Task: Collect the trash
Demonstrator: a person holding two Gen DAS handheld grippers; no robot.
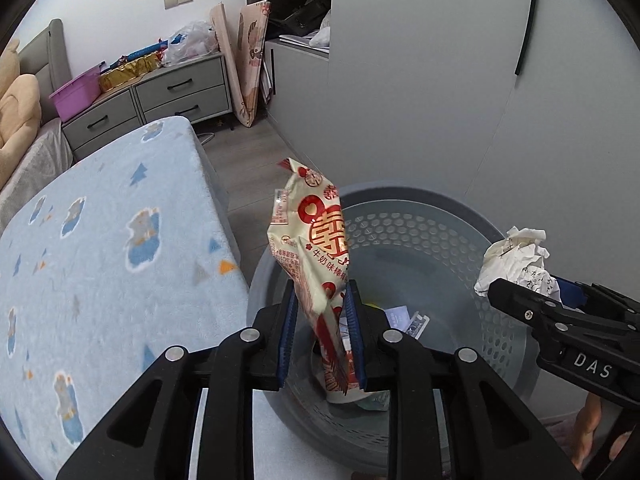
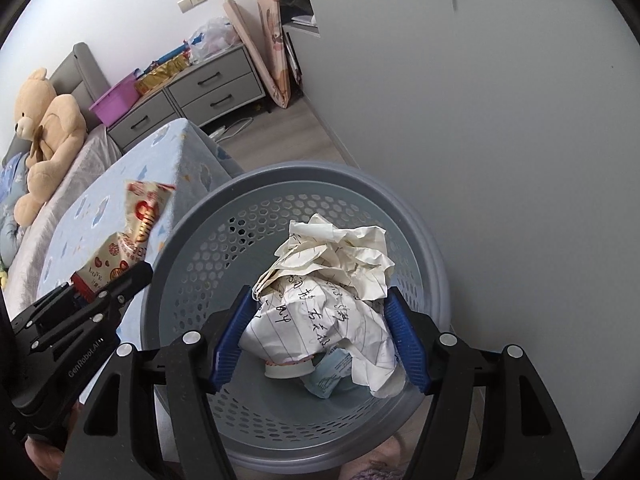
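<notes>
Left wrist view: snack wrapper [image 1: 316, 264] pinched between left gripper [image 1: 322, 336] jaws, over basket [image 1: 516, 344]. Right gripper [image 2: 320, 332] jaws grasping crumpled paper [image 2: 332, 284]. Both not yet dropped; some trash below already.

Glossy printed plastic snack wrapper [image 1: 316, 248], crumpled matt handwritten paper [image 2: 332, 300], smooth grey perforated plastic waste basket [image 2: 208, 236], fleecy blue bedspread [image 1: 100, 240] beside the basket, ribbed blue gripper pads [image 2: 230, 332]

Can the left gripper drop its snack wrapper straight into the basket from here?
Probably yes. The left gripper holds the snack wrapper above the open basket, nothing between; the right gripper is off to one side.
</notes>
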